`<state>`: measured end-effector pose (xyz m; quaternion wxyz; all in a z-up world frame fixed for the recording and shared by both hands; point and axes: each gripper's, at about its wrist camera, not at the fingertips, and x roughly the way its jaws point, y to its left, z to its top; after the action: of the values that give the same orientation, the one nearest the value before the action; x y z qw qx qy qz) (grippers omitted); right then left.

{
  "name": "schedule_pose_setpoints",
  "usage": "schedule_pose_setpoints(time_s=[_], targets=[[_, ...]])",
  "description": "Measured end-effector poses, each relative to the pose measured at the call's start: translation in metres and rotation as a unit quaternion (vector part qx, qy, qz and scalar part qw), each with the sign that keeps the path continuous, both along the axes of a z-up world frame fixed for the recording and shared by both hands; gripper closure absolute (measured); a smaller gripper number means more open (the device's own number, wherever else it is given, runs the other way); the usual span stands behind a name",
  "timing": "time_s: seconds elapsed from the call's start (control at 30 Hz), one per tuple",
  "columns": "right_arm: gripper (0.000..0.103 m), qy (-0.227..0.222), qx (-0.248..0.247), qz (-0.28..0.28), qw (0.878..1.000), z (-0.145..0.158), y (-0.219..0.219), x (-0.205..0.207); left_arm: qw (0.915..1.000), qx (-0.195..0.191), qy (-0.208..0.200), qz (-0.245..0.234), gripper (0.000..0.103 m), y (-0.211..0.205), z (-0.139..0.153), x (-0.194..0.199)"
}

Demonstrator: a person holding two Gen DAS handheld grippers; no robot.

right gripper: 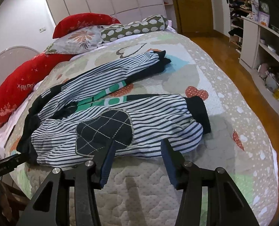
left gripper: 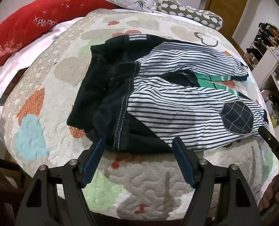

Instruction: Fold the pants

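Pants (left gripper: 158, 98) waistband partly behind jaws

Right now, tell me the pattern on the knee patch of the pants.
The knee patch is dark navy with a light stitched grid, clearest in the right wrist view.

The left claw (left gripper: 138, 143) has two matte black arms that widen toward the camera into angular plates with triangular cut-outs. Each finger carries a long, flat, dark blue pad (left gripper: 94, 162) with a finely ribbed face. Round silver screw heads sit at the pivots, two on each side. The right claw (right gripper: 138, 146) is built the same way: black linkage plates, silver pivot screws, and dark blue ribbed pads (right gripper: 170, 163) tapering to narrow tips. Seen from the left wrist, its black finger bears small white letters along its edge, reading "DAS".
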<state>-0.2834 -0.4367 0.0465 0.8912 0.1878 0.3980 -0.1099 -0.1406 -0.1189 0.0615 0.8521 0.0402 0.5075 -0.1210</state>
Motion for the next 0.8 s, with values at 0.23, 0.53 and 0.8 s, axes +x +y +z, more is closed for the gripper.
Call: schedule_pose_setpoints(time_s=[0.23,0.53,0.8], targets=[[0.049,-0.005,0.017,-0.009,1.0,-0.008,-0.013,-0.005,0.9994,0.031,-0.017,-0.006,0.03,-0.015,0.003,-0.003],[0.049,-0.014,0.031,-0.013,0.999,-0.016,-0.026,-0.01,0.9982,0.053,-0.019,-0.02,0.03,-0.036,0.003,-0.007],[0.049,-0.018,0.04,-0.015,0.999,-0.019,-0.033,-0.014,0.9976,0.061,-0.018,-0.026,0.03,-0.044,0.003,-0.008]])
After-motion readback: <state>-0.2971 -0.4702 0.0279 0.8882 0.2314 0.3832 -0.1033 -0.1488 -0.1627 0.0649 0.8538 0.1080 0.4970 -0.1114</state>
